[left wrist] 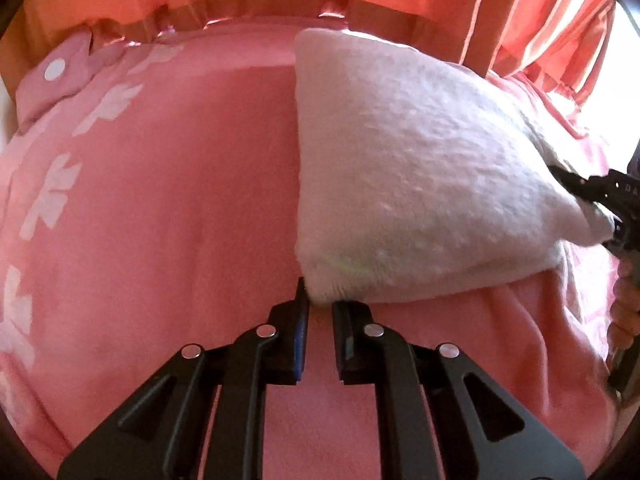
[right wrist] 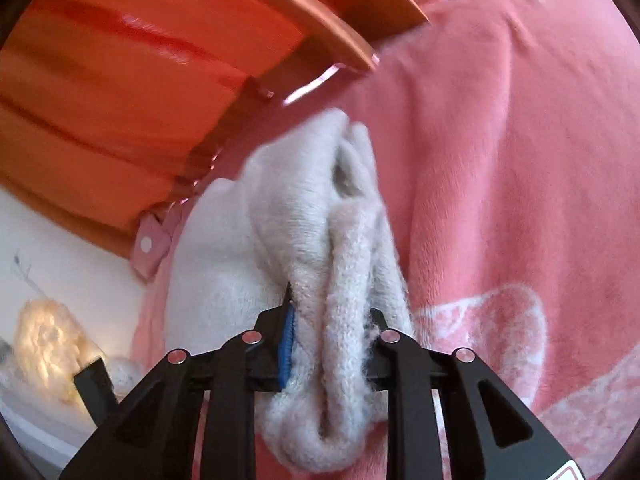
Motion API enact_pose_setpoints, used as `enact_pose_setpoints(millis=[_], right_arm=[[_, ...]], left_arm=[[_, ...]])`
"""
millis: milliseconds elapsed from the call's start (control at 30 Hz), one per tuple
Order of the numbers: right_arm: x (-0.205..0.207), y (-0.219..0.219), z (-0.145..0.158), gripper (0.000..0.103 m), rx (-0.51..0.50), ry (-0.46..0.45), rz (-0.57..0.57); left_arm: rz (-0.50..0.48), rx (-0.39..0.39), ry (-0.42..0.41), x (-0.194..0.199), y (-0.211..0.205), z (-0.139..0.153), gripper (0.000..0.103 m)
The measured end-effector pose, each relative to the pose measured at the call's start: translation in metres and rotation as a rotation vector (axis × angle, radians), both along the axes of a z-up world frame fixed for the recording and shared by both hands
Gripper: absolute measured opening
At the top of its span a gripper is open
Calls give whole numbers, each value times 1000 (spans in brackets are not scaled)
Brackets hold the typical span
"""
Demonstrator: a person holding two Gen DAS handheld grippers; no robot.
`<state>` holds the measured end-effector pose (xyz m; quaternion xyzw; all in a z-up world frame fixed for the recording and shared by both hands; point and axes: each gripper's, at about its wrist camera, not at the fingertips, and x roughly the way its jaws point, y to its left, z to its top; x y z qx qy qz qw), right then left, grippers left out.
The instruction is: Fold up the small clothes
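Note:
A small white fluffy garment (left wrist: pixel 420 168) lies on a pink blanket (left wrist: pixel 180 200), spread as a rough triangle. My left gripper (left wrist: pixel 320 308) pinches its near corner, the fingers close together with the fabric tip between the pads. At the right edge of the left wrist view, my right gripper (left wrist: pixel 600 196) holds the garment's far right corner. In the right wrist view the white garment (right wrist: pixel 304 208) is bunched in thick folds between the fingers of the right gripper (right wrist: pixel 330 320), which is shut on it and lifts it slightly off the pink blanket (right wrist: pixel 520 160).
The blanket carries white flower prints (left wrist: pixel 52 188). A pink flap with a white snap button (left wrist: pixel 56 70) lies at the far left. A wooden headboard (left wrist: pixel 272 4) and striped orange curtain (left wrist: pixel 560 20) stand behind. Pale bundled items (right wrist: pixel 48 344) sit beyond the bed's edge.

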<state>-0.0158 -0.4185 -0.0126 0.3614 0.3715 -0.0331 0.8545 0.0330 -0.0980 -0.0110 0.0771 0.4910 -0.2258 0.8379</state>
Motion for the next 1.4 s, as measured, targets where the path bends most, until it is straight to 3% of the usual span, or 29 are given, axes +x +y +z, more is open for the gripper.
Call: enact_pose_setpoints(millis=[133, 200, 233, 267, 300, 433, 467, 533, 633, 667, 700, 767, 800, 833, 900, 1033, 1100, 1233, 1267, 1300, 1400], right_arm=[[-8, 11, 31, 28, -107, -25, -24], [-6, 11, 45, 35, -130, -54, -30], [1, 8, 47, 49, -130, -67, -28], [5, 5, 49, 56, -129, -76, -25], [13, 0, 48, 62, -129, -74, -18], [70, -9, 22, 64, -97, 57, 37], [81, -8, 14, 60, -105, 94, 46], [89, -7, 25, 12, -95, 48, 84], [69, -5, 71, 9, -99, -158, 108], [64, -6, 73, 9, -108, -178, 109], [67, -7, 66, 9, -130, -146, 105], [89, -11, 6, 9, -225, 119, 107], [92, -11, -10, 9, -202, 141, 114], [83, -19, -11, 10, -123, 67, 84], [71, -26, 7, 11, -76, 32, 46], [26, -5, 52, 19, -168, -26, 57], [7, 9, 48, 21, -166, 18, 119], [3, 24, 4, 27, -188, 175, 210], [2, 25, -6, 21, -179, 196, 210], [1, 25, -8, 14, -164, 190, 199], [-15, 20, 20, 11, -198, 86, 140]], left_arm=[[-42, -68, -47, -16, 10, 41, 16], [-66, -135, -99, -23, 15, 70, 37], [-61, -159, -129, -24, 16, 83, 43], [-49, -183, -170, -22, 15, 98, 50], [-47, -203, -189, -17, 9, 106, 50], [-19, -194, -160, 13, -20, 99, 50], [-12, -175, -128, 20, -30, 86, 50], [-10, -132, -77, 27, -44, 63, 48], [-8, -87, -104, 25, -48, 47, 47], [-9, -79, -120, 23, -49, 46, 48], [-7, -74, -127, 22, -49, 45, 48], [-10, -66, -119, 23, -50, 42, 49], [-17, -67, -116, 24, -51, 41, 50], [-19, -57, -120, 23, -53, 40, 50], [-22, -45, -128, 23, -53, 40, 50], [-21, -49, -122, 25, -49, 39, 50], [-20, -51, -121, 25, -48, 39, 50], [-7, -41, -136, 20, -51, 38, 50], [-3, -34, -138, 18, -52, 37, 50], [-2, -29, -138, 17, -53, 37, 50], [-14, -6, -137, 15, -51, 38, 51]])
